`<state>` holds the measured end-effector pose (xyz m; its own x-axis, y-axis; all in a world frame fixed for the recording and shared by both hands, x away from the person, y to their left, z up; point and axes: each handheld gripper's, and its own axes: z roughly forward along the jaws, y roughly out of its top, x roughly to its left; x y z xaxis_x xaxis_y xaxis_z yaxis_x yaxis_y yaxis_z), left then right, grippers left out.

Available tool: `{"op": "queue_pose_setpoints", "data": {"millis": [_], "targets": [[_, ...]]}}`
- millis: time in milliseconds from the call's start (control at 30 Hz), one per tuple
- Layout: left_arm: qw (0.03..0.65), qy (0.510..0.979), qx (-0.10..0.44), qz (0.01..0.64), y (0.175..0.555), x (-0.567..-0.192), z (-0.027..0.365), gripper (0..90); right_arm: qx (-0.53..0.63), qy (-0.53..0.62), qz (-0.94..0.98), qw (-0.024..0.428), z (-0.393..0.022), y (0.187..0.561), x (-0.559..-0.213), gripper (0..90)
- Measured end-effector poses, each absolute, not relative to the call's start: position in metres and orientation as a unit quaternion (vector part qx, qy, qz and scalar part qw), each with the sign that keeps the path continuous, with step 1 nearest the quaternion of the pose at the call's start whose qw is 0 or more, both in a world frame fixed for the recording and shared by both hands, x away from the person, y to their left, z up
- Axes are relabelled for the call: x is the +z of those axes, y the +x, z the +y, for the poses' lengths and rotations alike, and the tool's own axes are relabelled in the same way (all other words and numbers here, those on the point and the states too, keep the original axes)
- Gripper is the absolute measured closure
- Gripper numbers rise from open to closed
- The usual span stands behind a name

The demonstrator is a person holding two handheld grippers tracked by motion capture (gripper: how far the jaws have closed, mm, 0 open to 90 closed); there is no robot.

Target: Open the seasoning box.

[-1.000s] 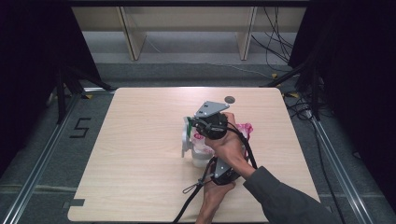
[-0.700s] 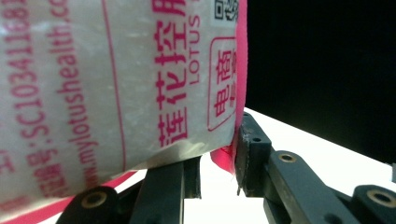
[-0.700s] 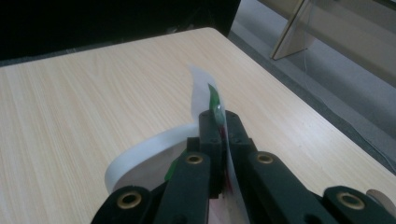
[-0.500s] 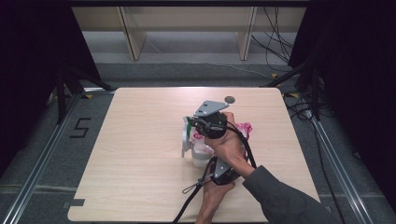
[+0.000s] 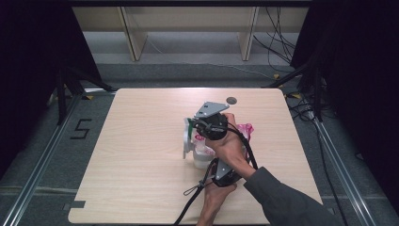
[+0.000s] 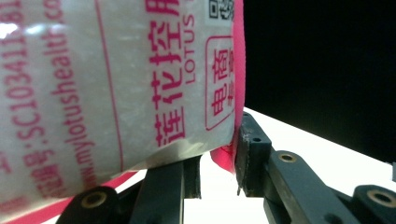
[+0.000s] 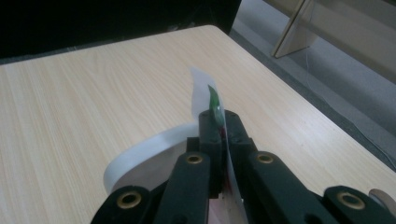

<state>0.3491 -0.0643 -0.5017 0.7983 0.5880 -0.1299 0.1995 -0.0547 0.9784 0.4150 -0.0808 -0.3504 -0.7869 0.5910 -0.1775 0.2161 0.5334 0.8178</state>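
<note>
Bag [image 5: 203,153] sits about mid-table [image 5: 141,155], a bit right of centre, upright between the two hands. White/translucent pouch w/ pink print and pink edge, granular white fill by the look of it.

L gripper [image 6: 217,172]: jaws narrow, closed on the bag's pink seam edge at its lower corner; the pouch body bulges over the left jaw in the left gripper view. In the high view it shows low, near the person's hand [image 5: 225,173].

R gripper [image 7: 219,122]: jaws fully pinched on a thin white strip [image 7: 201,91] w/ a green mark, prob. the tear-off top of the bag. Strip curls away in a loop over the table. In the high view the R gripper [image 5: 200,126] is above the bag, grey plate on top.

Judged step: tearing/peeling the top open, L anchoring, R pulling.

Risks:
- L grip is on the seam margin only, not the body. Hard pull by R → seam slips out, bag tips or gets dragged.
- Strip is thin; uneven pull → it snaps short, opening left partial, nothing left to re-grip.
- Tear runs down the side rather than across → contents spill on the table.
- Bag tilted while open → fill pours out; pouch looks soft, won't stand by itself.
- Small dark disc [image 5: 231,100] near far edge: well apart, no issue.
</note>
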Motion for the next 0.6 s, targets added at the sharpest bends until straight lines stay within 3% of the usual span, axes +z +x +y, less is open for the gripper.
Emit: {"op": "queue_pose_setpoints", "data": {"millis": [600], "targets": [[0.629,0.708,0.156,0.279,0.3491,-0.501,-0.065,73.7,0.431,0.24,0.84,0.226,-0.0828,0.4155,-0.3479,89.4]]}}
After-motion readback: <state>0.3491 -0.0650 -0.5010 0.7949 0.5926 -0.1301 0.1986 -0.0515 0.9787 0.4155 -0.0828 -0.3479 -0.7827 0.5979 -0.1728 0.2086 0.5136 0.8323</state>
